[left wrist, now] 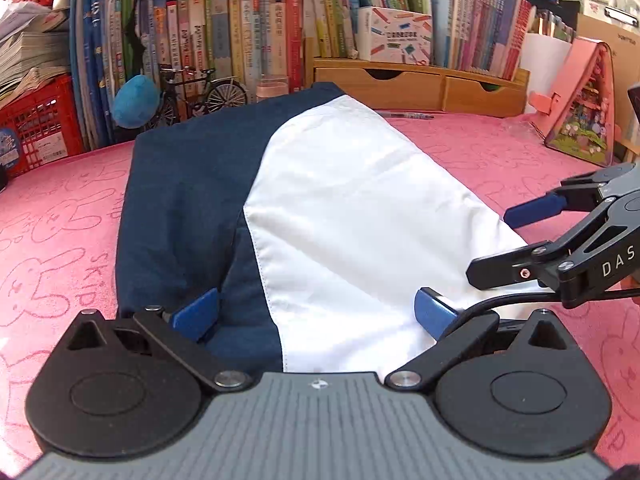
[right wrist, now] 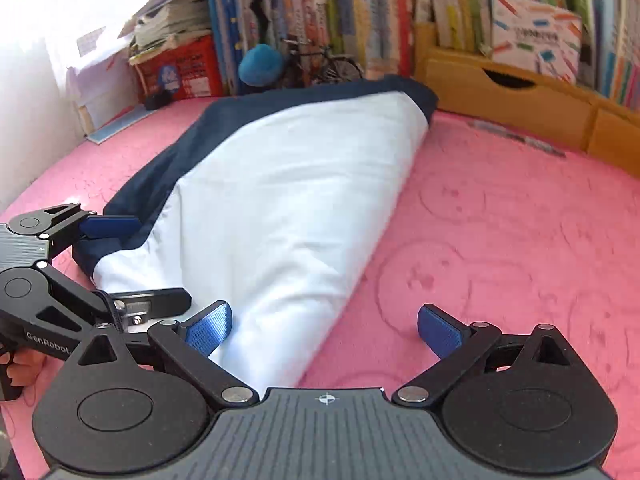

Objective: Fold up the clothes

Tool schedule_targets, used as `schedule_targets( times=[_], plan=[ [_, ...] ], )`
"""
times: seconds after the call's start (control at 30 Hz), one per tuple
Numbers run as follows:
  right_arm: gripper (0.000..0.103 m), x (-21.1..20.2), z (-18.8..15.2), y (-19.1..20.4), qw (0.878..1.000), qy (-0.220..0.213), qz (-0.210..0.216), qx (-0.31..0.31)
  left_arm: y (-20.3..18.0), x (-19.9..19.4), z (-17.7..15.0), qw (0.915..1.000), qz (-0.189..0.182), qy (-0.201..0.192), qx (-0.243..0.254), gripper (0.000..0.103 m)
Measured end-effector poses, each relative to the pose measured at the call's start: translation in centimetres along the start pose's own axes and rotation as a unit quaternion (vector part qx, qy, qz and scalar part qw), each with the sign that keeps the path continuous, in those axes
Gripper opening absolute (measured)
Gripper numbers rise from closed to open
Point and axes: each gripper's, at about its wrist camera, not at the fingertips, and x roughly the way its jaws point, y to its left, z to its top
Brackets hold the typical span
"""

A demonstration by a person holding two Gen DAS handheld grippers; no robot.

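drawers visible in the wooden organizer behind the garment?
2, side by side under the book row: left drawer, right drawer. The organizer's right end sits behind the pink house-shaped stand, so more could be hidden.

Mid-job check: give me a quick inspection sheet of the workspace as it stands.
Surface: pink rabbit-print mat, bare to the garment's right.
Job's things: navy-and-white garment lying folded on the mat.
Clutter: pen at the far edge.
Grippers: left gripper jaws open, astride the garment's near edge; right gripper jaws open, nothing held.
Cables: black cable beneath right gripper.
Surroundings: books, red crate, model bicycle, wooden drawers.
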Motion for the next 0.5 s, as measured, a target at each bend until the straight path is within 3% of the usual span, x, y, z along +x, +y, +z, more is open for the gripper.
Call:
schedule_targets(
  times=[0.07,0.23,0.37,0.47,0.5],
  plan=[
    [0.1,-1.4,-1.6,-0.6,1.0,-0.015,-0.011,0.012,-1.0,0.0,-0.1,0.9995,-0.009,0.002,0.031,0.103],
    [0.1,-3.4,-1.9,0.8,0.994,-0.105,-0.037,0.009,-0.3,0.3,-0.5,0.9994,-0.03,-0.002,0.02,0.103],
    [0.102,-1.5,1.3,0.5,0.984,-0.151,-0.092,0.035,-0.7,-0.4,-0.7,0.9993,-0.025,-0.004,0.028,0.103],
    [0.102,-1.6,3.2,-1.0,0.974,-0.189,-0.081,0.094,-0.9,-2.2,-1.1,0.9991,-0.009,0.009,0.041,0.103],
    [0.102,-1.7,3.8,-1.5,0.97,-0.202,-0.077,0.114,-0.5,-3.3,-1.1,0.9992,-0.026,0.01,0.029,0.103]
  ],
)
